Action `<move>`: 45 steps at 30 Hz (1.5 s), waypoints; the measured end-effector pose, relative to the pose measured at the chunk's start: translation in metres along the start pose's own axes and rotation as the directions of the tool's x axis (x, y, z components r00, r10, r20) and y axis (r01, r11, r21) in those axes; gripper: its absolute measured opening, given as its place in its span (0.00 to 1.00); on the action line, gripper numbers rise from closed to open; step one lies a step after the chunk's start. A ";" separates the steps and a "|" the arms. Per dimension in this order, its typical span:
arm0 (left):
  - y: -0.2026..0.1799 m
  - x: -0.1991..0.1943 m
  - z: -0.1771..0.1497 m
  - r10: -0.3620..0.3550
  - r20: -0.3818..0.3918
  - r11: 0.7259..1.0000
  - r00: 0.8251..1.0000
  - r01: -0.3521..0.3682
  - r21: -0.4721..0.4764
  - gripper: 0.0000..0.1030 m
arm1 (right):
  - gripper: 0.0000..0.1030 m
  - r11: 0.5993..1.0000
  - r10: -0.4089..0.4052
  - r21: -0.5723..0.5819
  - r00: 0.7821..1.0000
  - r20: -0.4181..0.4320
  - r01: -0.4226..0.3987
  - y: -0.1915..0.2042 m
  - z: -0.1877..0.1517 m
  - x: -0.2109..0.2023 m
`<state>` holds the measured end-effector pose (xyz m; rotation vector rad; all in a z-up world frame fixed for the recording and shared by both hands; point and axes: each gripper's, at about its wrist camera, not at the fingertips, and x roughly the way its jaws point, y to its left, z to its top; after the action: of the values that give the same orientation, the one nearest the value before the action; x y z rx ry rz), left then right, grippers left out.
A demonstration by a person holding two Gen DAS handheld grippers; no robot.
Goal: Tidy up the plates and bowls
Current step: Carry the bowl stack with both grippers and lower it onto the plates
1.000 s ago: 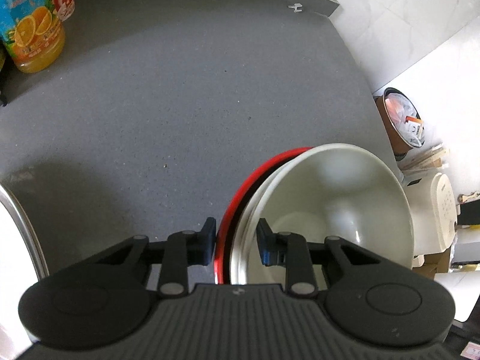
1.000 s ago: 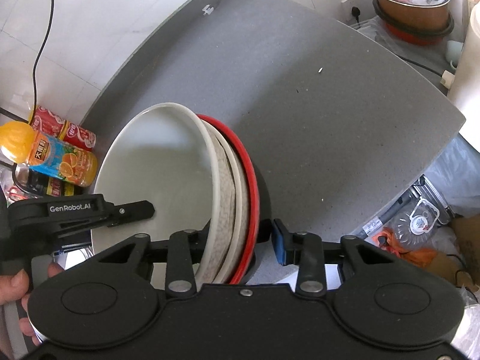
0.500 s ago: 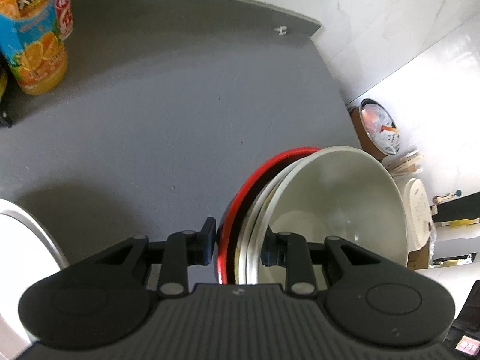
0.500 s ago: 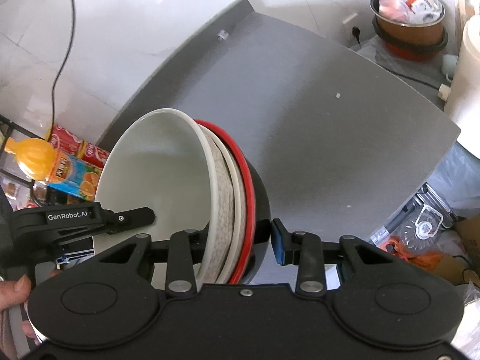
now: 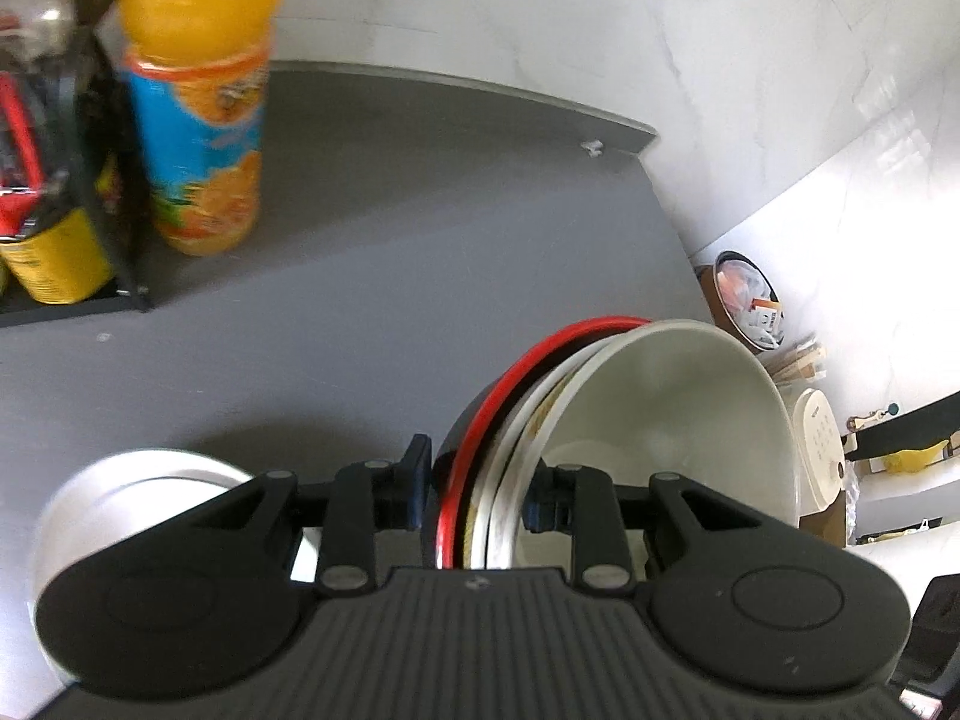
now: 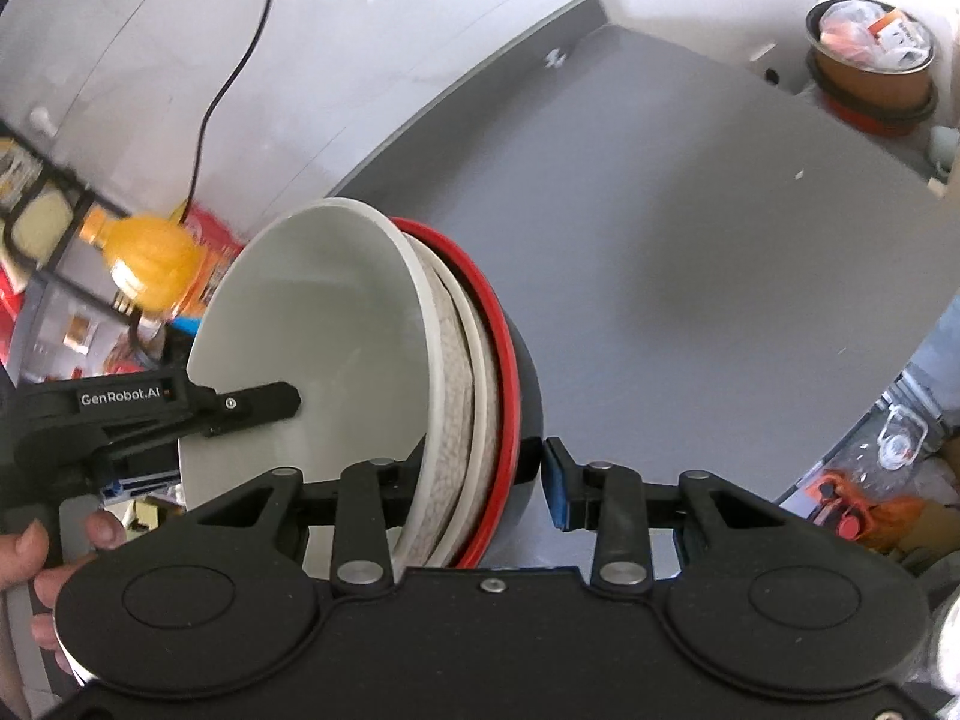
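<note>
A nested stack of bowls hangs tilted on its side above the grey counter (image 5: 390, 276). A white bowl (image 5: 660, 408) sits innermost, pale speckled bowls come after it, and a black bowl with a red rim (image 5: 510, 372) is outermost. My left gripper (image 5: 480, 489) is shut on the stack's rims, one finger inside the white bowl and one on the black wall. In the right wrist view, my right gripper (image 6: 486, 474) is shut on the same stack (image 6: 468, 360) from the other side. The left gripper's finger (image 6: 264, 402) shows inside the white bowl (image 6: 324, 312).
An orange juice bottle (image 5: 198, 120) and a black rack with cans (image 5: 54, 210) stand at the counter's back left. A white round dish (image 5: 138, 480) lies under my left gripper. Off the counter's far edge are a full bin (image 6: 870, 60) and a rice cooker (image 5: 819, 456). A hand (image 6: 36, 546) holds the left gripper.
Both grippers have risen and tilted with the stack still held. The juice bottle and rack have come closer in the left wrist view, and a white dish now shows at its lower left.
</note>
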<state>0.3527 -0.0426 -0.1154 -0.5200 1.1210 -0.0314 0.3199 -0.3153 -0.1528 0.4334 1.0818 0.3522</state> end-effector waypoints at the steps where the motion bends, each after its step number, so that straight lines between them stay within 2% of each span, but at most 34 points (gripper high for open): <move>1: 0.008 -0.005 -0.001 0.003 0.000 1.000 1.000 -0.003 -0.001 0.26 | 0.33 1.000 0.001 0.000 1.000 -0.006 -0.001 0.006 -0.004 0.002; 12: 0.074 -0.030 -0.008 0.011 -0.014 0.999 1.000 -0.011 -0.033 0.26 | 0.33 1.000 -0.002 -0.028 0.999 -0.052 0.000 0.057 -0.044 0.019; 20: 0.113 -0.033 -0.017 0.020 -0.033 0.999 0.999 -0.021 -0.041 0.26 | 0.33 0.999 -0.013 -0.033 0.996 -0.092 0.010 0.074 -0.071 0.031; 31: 0.144 -0.021 -0.024 0.035 -0.082 0.999 0.996 -0.038 -0.033 0.26 | 0.33 0.999 -0.041 -0.034 0.988 -0.150 0.036 0.086 -0.097 0.050; 40: 0.159 -0.014 -0.030 0.054 -0.110 0.997 0.992 -0.060 -0.044 0.26 | 0.33 0.997 -0.064 -0.051 0.981 -0.182 0.056 0.093 -0.099 0.061; 45: 0.167 -0.011 -0.034 0.063 -0.127 0.996 0.990 -0.069 -0.047 0.26 | 0.34 0.996 -0.071 -0.060 0.983 -0.168 0.062 0.095 -0.100 0.064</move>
<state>0.2799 0.0946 -0.1864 -0.5324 1.2637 0.0230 0.2510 -0.1862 -0.1937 0.3223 1.2473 0.3635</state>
